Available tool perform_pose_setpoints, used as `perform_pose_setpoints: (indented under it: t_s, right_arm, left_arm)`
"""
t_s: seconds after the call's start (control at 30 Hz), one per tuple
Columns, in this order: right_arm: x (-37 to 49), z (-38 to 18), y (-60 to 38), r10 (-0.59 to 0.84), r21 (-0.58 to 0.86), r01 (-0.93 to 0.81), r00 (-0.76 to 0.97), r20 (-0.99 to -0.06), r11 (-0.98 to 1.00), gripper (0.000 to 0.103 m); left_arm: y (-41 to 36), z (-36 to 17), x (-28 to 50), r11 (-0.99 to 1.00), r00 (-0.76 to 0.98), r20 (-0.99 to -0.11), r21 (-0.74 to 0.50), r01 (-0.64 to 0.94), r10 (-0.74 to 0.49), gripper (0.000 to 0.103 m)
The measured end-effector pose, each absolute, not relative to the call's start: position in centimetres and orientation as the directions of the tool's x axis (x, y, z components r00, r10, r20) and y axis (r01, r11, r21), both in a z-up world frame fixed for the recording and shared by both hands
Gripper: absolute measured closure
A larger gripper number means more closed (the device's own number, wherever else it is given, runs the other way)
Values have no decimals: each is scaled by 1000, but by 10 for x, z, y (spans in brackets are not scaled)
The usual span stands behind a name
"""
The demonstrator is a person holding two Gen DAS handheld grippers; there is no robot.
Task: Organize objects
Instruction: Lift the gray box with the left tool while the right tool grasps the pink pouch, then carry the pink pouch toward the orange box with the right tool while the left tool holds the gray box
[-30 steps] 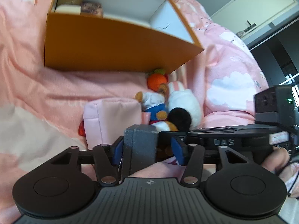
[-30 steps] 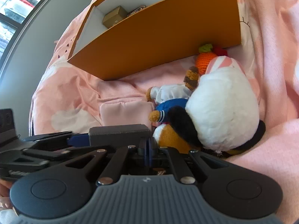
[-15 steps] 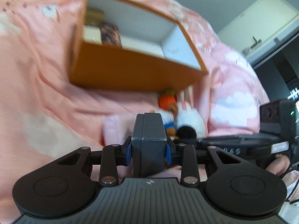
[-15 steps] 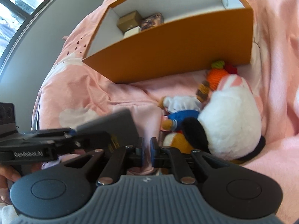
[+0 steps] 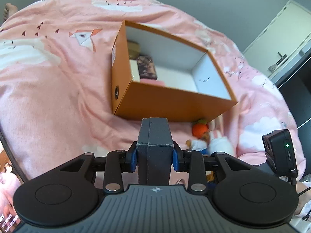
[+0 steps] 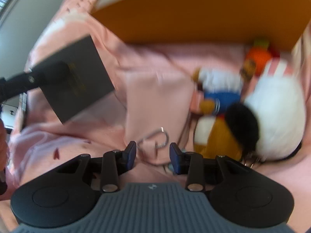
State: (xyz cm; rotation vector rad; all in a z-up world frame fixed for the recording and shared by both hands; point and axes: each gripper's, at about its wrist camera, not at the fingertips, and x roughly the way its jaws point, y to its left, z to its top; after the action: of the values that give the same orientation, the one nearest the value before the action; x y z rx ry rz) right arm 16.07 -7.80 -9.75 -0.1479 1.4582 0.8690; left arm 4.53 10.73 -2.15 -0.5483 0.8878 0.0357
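While the left hand-held gripper (image 5: 155, 157) clamps a grey box (image 5: 155, 145), the right hand-held gripper (image 6: 153, 153) gapes empty.

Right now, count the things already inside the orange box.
4 visible in the box, all at its left end: a tan box farthest back, a patterned packet, a white block, and a pink item nearest. More may be hidden by the front wall.
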Motion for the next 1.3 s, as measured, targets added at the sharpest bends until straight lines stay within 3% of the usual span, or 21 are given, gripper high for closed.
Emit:
perform_pose_setpoints:
  t_s: [0.03,0.27,0.4,0.47,0.5,0.53,0.73,1.03,1.17,1.3]
  right_arm:
    - [161,-103,-78,411,410,-577,-137,-901,707,52]
    - [161,-129,-71,397,445,-542,-211,-893,713,43]
    - [158,-122,-75,416,441,-552,-178,-892,708,64]
    - [155,-116,-79,434,440,-555,-153,-888,705,67]
    - [154,-111,-81,446,440,-563,-136,-885,700,80]
    - [153,-105,-82,460,437,-572,-115,-880,694,85]
    - [148,-62,-89,543,383,-647,57,-838,659,87]
    - [173,-27,-76,655,399,-685,151,-740,609,89]
    - [184,-17,-68,664,382,-700,178,-726,604,97]
    - [193,-18,-57,654,359,-703,198,-730,614,97]
  left_arm:
    - [108,-24,45,858,634,-746,-448,-252,-204,65]
    - [104,-33,46,859,619,-754,-450,-243,-220,65]
    - [105,-32,43,865,622,-758,-431,-256,-193,65]
    - [105,-31,43,869,625,-760,-421,-261,-180,65]
    - [105,-31,43,870,625,-761,-417,-264,-175,65]
    - [105,-30,43,874,626,-762,-406,-268,-162,65]
    - [109,-30,43,882,622,-773,-376,-285,-128,65]
    - [110,-28,43,882,617,-780,-362,-302,-109,65]
    - [110,-25,44,886,606,-790,-345,-310,-96,65]
    - [109,-26,50,880,600,-794,-352,-319,-100,65]
